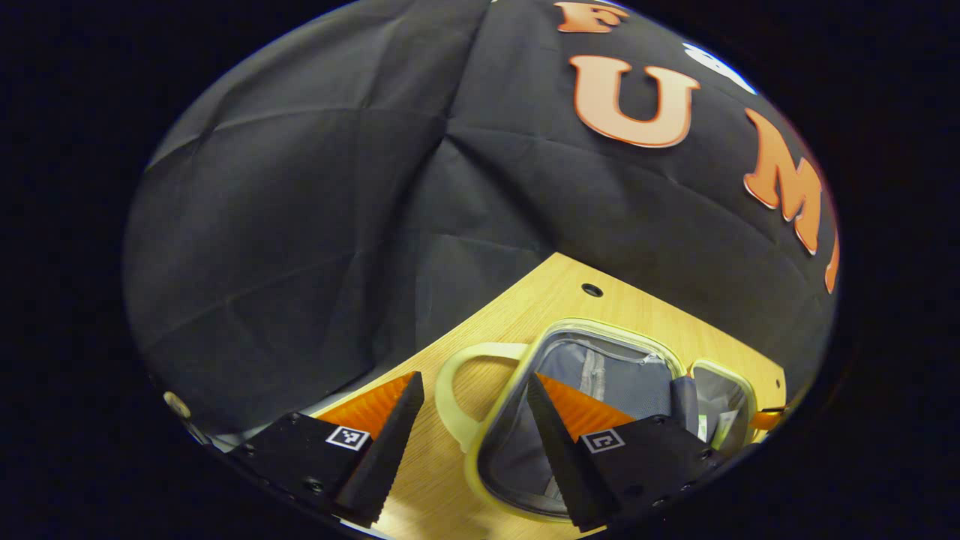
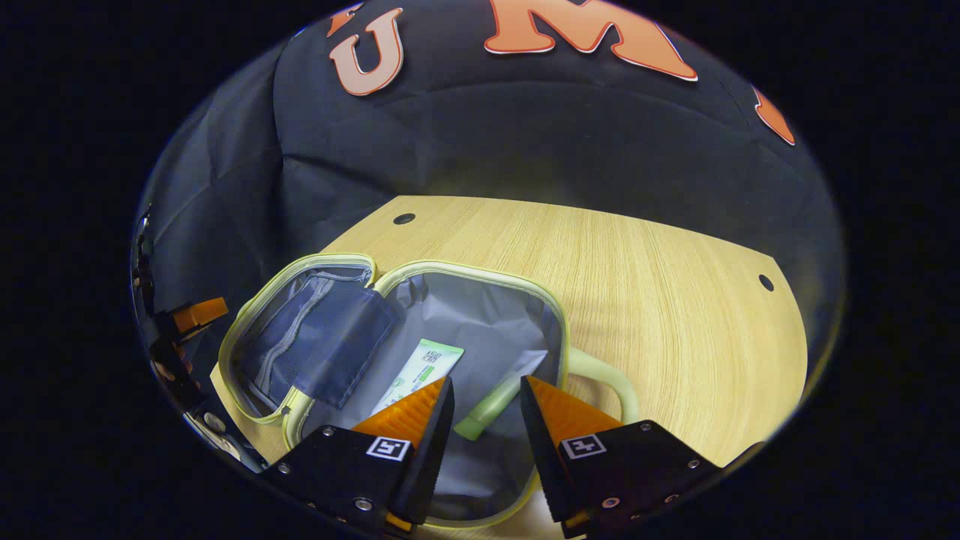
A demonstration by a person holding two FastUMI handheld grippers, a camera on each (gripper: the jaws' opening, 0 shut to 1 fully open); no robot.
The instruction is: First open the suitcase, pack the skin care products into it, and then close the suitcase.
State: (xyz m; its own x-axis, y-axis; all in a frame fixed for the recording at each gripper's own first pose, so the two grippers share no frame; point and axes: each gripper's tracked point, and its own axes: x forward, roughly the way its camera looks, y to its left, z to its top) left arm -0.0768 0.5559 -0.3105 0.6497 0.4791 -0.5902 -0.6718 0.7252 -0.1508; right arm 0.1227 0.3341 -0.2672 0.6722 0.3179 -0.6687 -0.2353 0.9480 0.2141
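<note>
- Left gripper view: my left gripper has its jaws spread wide with nothing between them but bare table.
- The suitcase lies open on that table, ahead of my jaws and off to their right; my right-hand finger hangs over the grey lining of its near half.
- Its pale looped handle sits just ahead of the gap between my fingers, lying flat on the wood.
- The far half of the case is past my right finger, at the picture's edge; something pale lies in it, but it is too small and squeezed there for me to tell what.
- Right gripper view: my right gripper is also open, jaws apart, hanging over the near rim of the open suitcase and gripping nothing.
- A pale green tube lies on the grey lining, its end showing in the gap between my fingers, touching neither.
- A flat green-and-white packet lies in the same half, just beyond my left-hand finger.
- The other half, with a dark mesh pocket, is spread out ahead and to the left of my jaws.
- The handle curves out just past my right-hand finger.
- Far left of my jaws, at the rim of the picture, I can make out the left gripper.
</note>
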